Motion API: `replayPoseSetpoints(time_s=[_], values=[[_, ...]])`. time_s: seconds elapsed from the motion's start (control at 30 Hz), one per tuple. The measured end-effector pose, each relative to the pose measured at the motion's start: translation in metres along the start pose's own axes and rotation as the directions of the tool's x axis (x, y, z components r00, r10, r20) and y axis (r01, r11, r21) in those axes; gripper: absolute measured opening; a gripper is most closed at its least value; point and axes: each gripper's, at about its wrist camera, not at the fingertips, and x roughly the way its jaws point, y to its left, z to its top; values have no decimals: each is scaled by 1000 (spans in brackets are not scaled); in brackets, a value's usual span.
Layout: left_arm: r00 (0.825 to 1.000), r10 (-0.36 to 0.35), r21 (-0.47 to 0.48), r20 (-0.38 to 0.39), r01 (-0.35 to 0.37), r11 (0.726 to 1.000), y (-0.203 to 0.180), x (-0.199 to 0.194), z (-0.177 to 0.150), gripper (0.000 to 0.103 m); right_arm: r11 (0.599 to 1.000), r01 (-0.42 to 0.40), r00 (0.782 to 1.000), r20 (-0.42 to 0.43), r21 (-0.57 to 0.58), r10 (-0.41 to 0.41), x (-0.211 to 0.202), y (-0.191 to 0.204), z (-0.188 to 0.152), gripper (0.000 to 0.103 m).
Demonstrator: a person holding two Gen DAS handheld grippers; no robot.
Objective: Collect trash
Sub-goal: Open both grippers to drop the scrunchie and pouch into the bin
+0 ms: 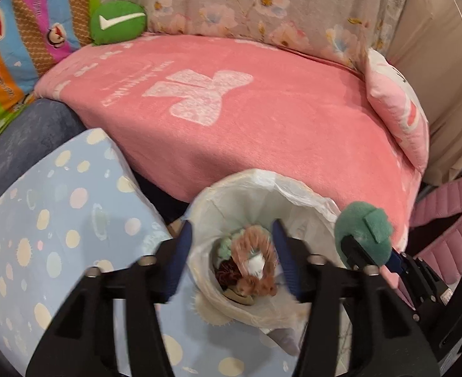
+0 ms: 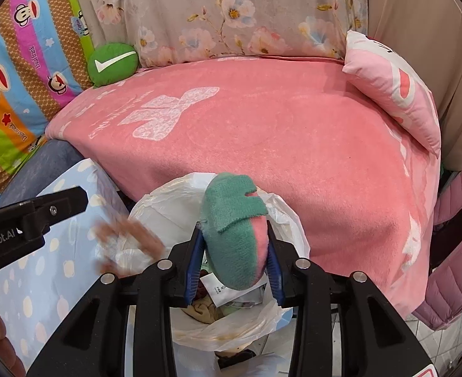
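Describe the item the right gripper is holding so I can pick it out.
Start at the pink blanket, then drop to the white trash bag at its near edge. Above the bag, the right gripper clamps a fuzzy oval plush pad, teal with one pink side.

1. The left wrist view looks down and forward along the left gripper (image 1: 232,260), close above the open trash bag (image 1: 293,188), with the pink blanket (image 1: 262,132) beyond.
2. The right wrist view looks the same way along the right gripper (image 2: 235,257), close above the trash bag (image 2: 174,201).
3. Both views share the bag, the pink blanket (image 2: 293,144), the green cushion (image 1: 117,22) (image 2: 113,62) and the floral backrest (image 1: 246,3) (image 2: 231,12).
4. Each view shows the other gripper at its edge.
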Motion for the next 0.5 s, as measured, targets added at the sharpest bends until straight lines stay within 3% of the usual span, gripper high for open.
replayPoseSetpoints(time_s=[0.2, 0.27, 0.5], values=[[999, 35, -45, -21, -36, 998, 22, 6, -4, 54, 996, -39, 999, 3, -76, 39, 3, 28, -2, 42], [999, 46, -54, -23, -47, 997, 30, 7, -5, 54, 996, -45, 999, 7, -76, 46, 4, 32, -3, 49], [997, 66, -88, -31, -69, 994, 51, 5, -12, 54, 996, -48, 999, 11, -75, 49, 1, 40, -1, 50]])
